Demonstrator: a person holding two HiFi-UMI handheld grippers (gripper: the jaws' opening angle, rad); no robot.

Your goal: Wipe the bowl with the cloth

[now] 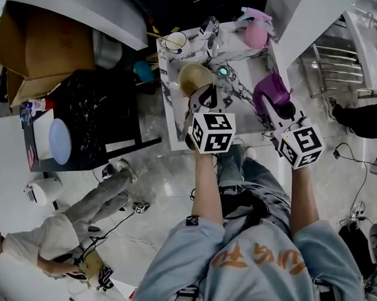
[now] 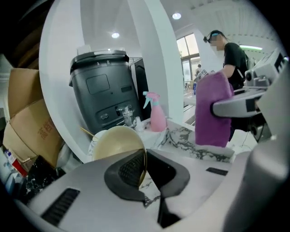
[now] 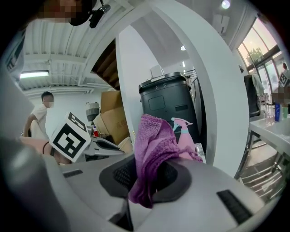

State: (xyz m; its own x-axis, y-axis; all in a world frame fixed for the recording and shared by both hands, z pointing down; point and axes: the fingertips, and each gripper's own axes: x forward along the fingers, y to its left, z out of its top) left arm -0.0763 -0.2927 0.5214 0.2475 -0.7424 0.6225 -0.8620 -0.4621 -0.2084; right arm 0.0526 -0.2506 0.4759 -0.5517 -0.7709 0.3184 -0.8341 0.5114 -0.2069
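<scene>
1. Left gripper [image 2: 144, 171]: jaws are clamped on the rim of the tan bowl [image 2: 115, 142]. The bowl is held tilted on edge over the left part of the marble table [image 1: 175, 119].
2. Right gripper [image 3: 147, 174]: jaws are closed on the purple cloth [image 3: 154, 140], which is bunched and hangs from both sides of the pads. It is held over the right part of the table, apart from the bowl.
3. A pink spray bottle [image 1: 256, 32] is seen at the far right corner and a white cup [image 1: 175, 40] at the far left corner.
4. A small teal-topped object [image 1: 223, 71], not identified, lies between bowl and cloth.
5. A dark lidded bin [image 2: 102, 90] and a cardboard box [image 1: 30, 47] are noted beyond the table, to the left.
</scene>
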